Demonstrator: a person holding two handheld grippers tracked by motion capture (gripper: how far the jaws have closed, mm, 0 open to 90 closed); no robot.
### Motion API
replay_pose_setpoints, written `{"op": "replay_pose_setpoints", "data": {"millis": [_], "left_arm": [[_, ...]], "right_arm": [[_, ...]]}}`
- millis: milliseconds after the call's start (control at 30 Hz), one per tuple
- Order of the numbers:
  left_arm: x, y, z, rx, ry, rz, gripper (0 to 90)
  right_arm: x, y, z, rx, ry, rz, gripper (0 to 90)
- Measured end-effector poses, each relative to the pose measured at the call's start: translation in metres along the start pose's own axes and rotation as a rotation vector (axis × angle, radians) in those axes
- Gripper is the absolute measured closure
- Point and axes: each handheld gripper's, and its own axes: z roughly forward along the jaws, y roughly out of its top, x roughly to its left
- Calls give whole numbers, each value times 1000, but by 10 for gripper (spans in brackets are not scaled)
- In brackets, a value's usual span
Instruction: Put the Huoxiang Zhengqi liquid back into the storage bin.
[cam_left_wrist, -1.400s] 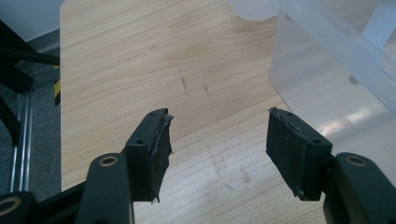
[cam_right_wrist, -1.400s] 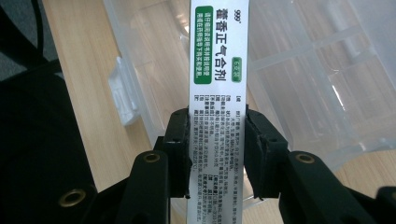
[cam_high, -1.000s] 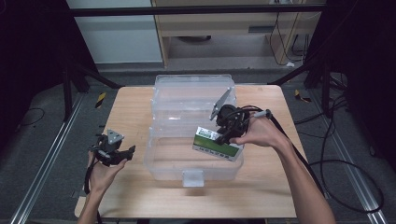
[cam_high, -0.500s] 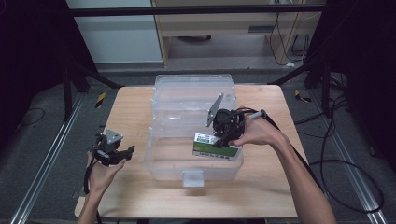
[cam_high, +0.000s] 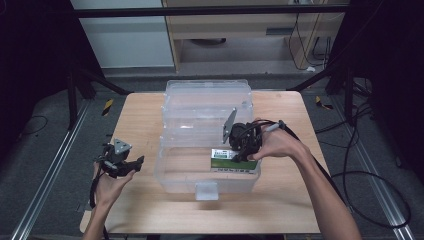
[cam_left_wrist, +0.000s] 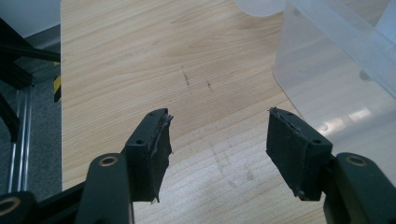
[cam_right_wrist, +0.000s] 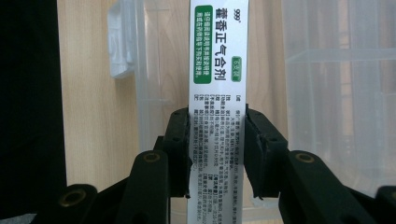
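A clear plastic bin (cam_high: 175, 172) with its lid (cam_high: 207, 97) folded back stands mid-table. My right gripper (cam_high: 239, 152) reaches over the bin's right side, shut on a white and green medicine box (cam_high: 225, 159) that hangs inside the bin near its front right. In the right gripper view the medicine box (cam_right_wrist: 217, 93) runs upward between the black pads (cam_right_wrist: 180, 149), which press on both its sides. My left gripper (cam_high: 131, 165) rests over the bare table left of the bin, jaws wide apart. In the left gripper view its fingertips (cam_left_wrist: 156, 140) frame plain wood, with the bin's wall (cam_left_wrist: 336, 70) at the right.
The wooden table (cam_high: 140, 115) has bare room to the left and in front of the bin. A white latch (cam_high: 206, 190) sticks out at the bin's front. Cables (cam_high: 350, 170) trail off the right side, and dark floor with metal rails (cam_high: 40, 195) surrounds the table.
My right gripper has carried the medicine box a little left and lower into the bin. The left gripper has stayed put.
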Motion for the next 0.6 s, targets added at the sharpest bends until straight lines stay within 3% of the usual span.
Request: {"op": "replay_pose_setpoints", "data": {"millis": [600], "left_arm": [[-1, 0, 1, 3, 1, 1, 392]], "right_arm": [[6, -3, 22, 26, 59, -57, 645]]}}
